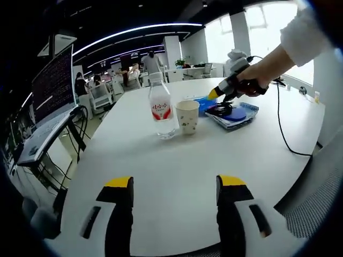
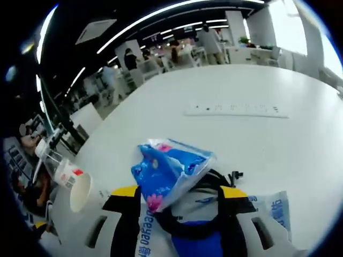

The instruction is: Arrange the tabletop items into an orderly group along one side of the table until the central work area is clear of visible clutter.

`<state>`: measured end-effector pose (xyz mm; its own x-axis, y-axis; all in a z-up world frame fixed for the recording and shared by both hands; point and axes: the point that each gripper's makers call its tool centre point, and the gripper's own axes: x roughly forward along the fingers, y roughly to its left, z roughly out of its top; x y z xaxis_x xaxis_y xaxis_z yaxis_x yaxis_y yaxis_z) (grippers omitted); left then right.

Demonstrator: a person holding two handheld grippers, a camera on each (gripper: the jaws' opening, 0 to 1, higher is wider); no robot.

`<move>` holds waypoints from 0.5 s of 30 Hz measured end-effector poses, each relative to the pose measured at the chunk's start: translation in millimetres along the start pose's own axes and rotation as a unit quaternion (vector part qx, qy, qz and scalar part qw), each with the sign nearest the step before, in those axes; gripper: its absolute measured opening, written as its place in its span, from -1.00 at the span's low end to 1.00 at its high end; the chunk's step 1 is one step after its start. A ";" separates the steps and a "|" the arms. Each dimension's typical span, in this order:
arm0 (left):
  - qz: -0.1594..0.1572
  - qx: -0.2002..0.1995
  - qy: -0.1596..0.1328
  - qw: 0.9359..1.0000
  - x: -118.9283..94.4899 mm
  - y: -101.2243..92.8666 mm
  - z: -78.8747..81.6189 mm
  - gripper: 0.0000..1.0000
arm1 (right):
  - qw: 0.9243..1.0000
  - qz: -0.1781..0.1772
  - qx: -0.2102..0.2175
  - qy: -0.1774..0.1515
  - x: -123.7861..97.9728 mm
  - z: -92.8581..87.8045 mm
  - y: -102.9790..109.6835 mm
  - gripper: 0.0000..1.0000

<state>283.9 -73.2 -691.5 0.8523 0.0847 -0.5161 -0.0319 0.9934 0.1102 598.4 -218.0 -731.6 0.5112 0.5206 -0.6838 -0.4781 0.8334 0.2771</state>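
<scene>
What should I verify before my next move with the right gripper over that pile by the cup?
1. Left gripper open and holding nothing: ok.
2. Right gripper closed on the blue tissue pack: cannot tell; pack lies between the jaws.
3. Bottle and paper cup upright: ok.
4. Black cable clear of the pile: cannot tell.
5. Central table area clear: not ok; bottle and cup remain.

White table [image 1: 177, 176] bearing water bottle [image 1: 161, 110], paper cup [image 1: 187, 116], blue packets [image 1: 236, 115].
</scene>
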 end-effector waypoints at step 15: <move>-0.008 0.008 0.024 1.000 2.0 -1.9 -8.4 0.21 | 0.998 -0.017 0.062 0.023 18.9 -11.4 -3.3 -0.78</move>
<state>281.3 -74.2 -699.9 0.8261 0.0730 -0.5588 -0.0097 0.9933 0.1155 601.5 -213.1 -753.1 0.4914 0.4856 -0.7230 -0.3684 0.8681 0.3327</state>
